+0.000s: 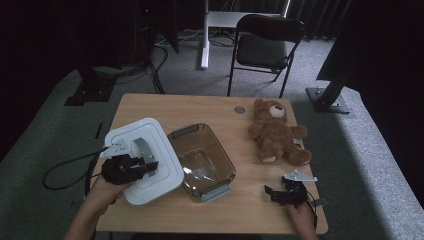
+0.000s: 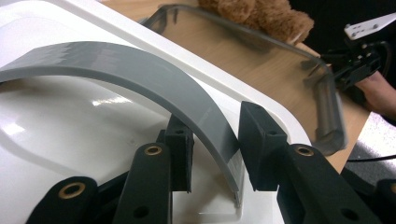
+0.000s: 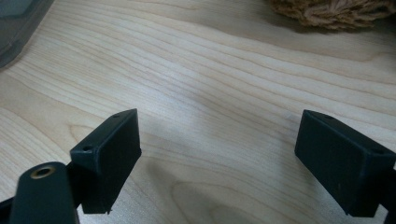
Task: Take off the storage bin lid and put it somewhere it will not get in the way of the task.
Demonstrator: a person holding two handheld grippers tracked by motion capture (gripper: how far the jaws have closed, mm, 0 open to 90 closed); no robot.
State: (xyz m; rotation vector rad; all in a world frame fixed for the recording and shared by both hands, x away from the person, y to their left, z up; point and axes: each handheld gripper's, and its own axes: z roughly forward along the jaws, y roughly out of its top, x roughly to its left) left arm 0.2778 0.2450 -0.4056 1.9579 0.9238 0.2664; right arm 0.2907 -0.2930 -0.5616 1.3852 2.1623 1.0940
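This looks like a recording studio or lab, not a home. A small wooden table (image 1: pixel 150 107) stands alone on grey carpet (image 1: pixel 55 125), with black curtains (image 1: pixel 320 15) closing off the far side. Black metal stands (image 1: pixel 92 82) bolted to floor plates flank it left and right, cables (image 1: pixel 155 70) trail across the floor, and a folding chair (image 1: pixel 265 47) waits behind.

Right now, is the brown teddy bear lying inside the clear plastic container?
No, the brown teddy bear lies on the wooden table, to the right of the clear plastic container, which holds nothing.

Dim, murky high view; both gripper views brighter, with blurred near edges.
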